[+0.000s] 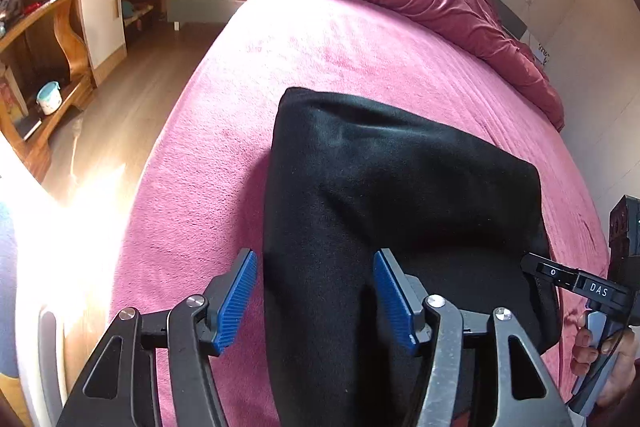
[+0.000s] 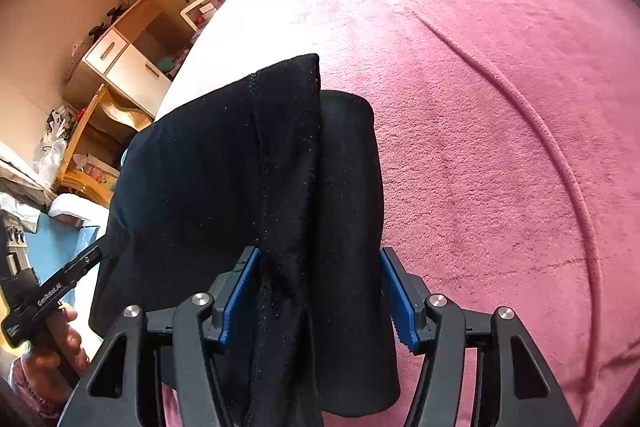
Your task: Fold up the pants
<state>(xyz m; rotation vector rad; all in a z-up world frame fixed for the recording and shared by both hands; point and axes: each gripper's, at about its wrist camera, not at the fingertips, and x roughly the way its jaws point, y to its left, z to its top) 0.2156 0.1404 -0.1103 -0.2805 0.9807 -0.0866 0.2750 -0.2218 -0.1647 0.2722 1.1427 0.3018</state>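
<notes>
Pants (image 1: 392,195) lie folded on the pink bed (image 1: 224,163), black cloth running between both spread pairs: left tongs (image 1: 316,297) and right tongs (image 2: 320,297) released, ready to pinch.

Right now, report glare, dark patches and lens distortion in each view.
Left wrist: sunlight blows out the floor at lower left; the black pants show almost no fold detail; fisheye bows the pink bed. Right wrist: glare whitens the bed's far left edge; pants seam visible; corners vignetted black.

black pants (image 1: 392,195) on pink bed (image 1: 320,39)
</notes>
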